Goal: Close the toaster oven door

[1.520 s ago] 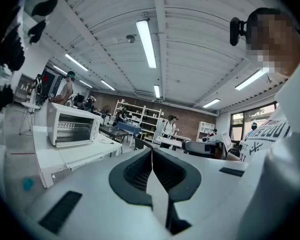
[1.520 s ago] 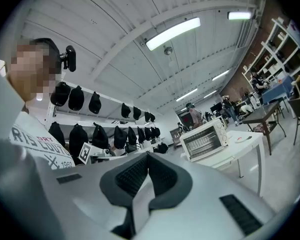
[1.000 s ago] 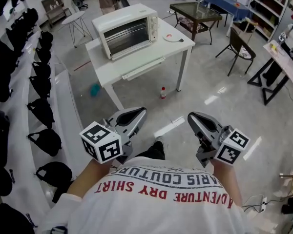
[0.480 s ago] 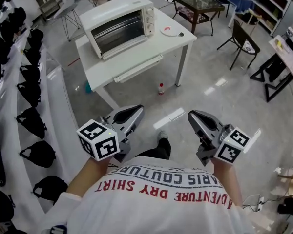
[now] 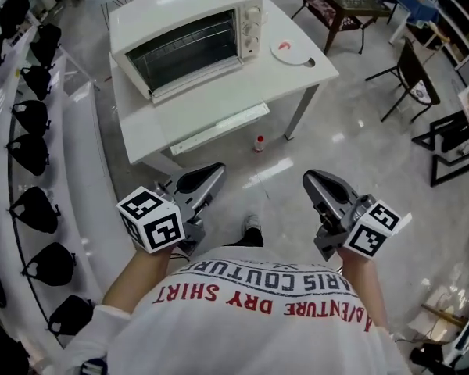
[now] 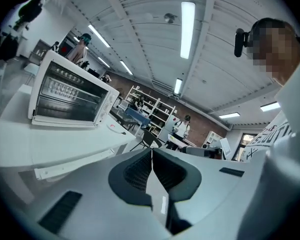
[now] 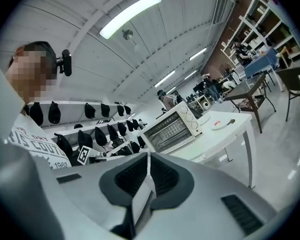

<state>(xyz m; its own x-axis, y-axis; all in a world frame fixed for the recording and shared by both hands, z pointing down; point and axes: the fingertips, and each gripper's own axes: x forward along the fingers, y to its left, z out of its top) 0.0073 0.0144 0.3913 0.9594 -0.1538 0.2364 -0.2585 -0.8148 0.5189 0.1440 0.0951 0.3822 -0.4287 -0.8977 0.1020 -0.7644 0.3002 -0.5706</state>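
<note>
The left gripper (image 5: 209, 172) and right gripper (image 5: 311, 182) are pinched shut, nothing held, well apart from the toaster oven (image 5: 189, 41); its door (image 5: 184, 51) is best met squarely at the top edge.

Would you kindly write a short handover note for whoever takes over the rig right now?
Left gripper: shut, empty, held low in front of the person.
Right gripper: shut, empty, held the same way.
Toaster oven: on the white table ahead, well apart from both grippers.
Done: nothing touched; how far the door stands open is hard to judge from here.
Left: step up, check the door, push it shut.
</note>
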